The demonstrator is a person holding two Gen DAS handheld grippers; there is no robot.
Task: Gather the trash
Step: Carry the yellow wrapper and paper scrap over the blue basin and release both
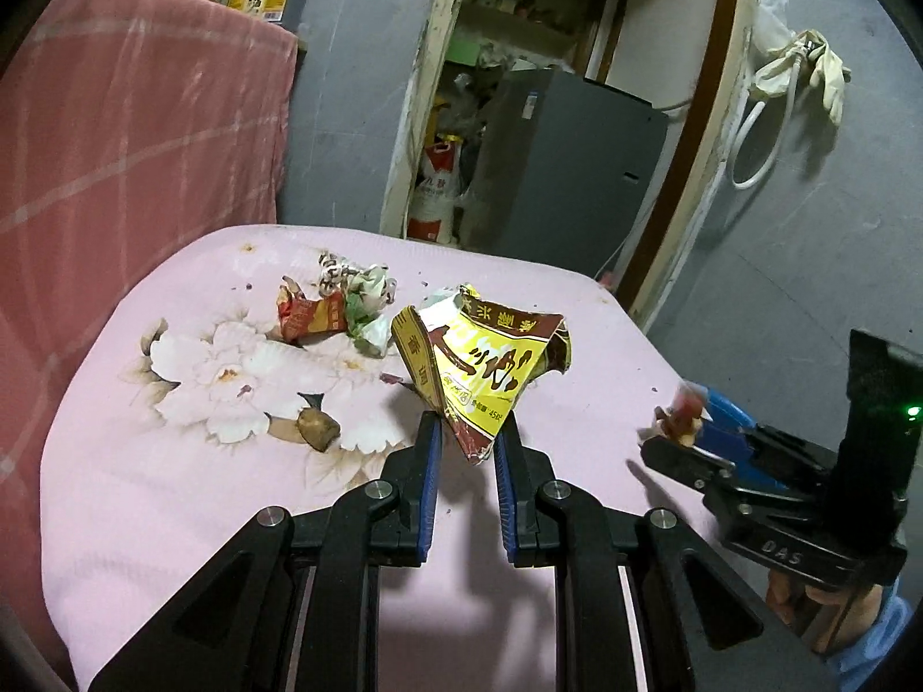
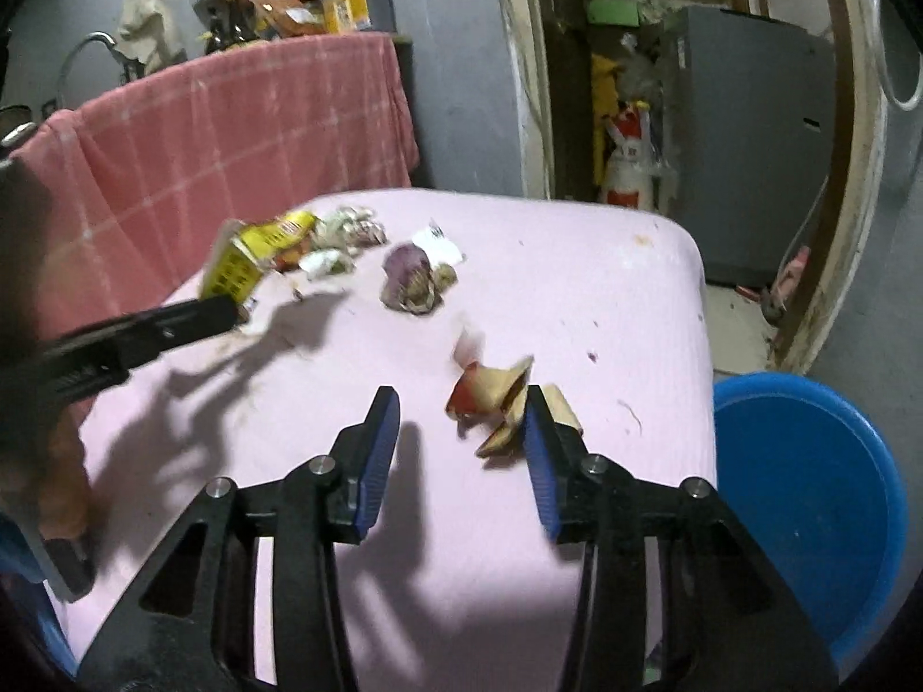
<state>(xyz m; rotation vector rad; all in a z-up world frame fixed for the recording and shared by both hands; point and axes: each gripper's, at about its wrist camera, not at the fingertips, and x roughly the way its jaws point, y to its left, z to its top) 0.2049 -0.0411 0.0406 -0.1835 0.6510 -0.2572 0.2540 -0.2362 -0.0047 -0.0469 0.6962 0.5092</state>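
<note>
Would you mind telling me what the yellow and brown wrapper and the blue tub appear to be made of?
The yellow and brown wrapper looks like thin glossy printed film or coated paper: it creases sharply and its edges are torn. The blue tub looks like moulded plastic, smooth and evenly coloured.

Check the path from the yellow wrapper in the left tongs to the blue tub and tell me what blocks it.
The right tongs stand open over the pink table edge, with a red and tan scrap by them, between the yellow wrapper in the left tongs and the blue tub. Nothing else visible intervenes.
</note>
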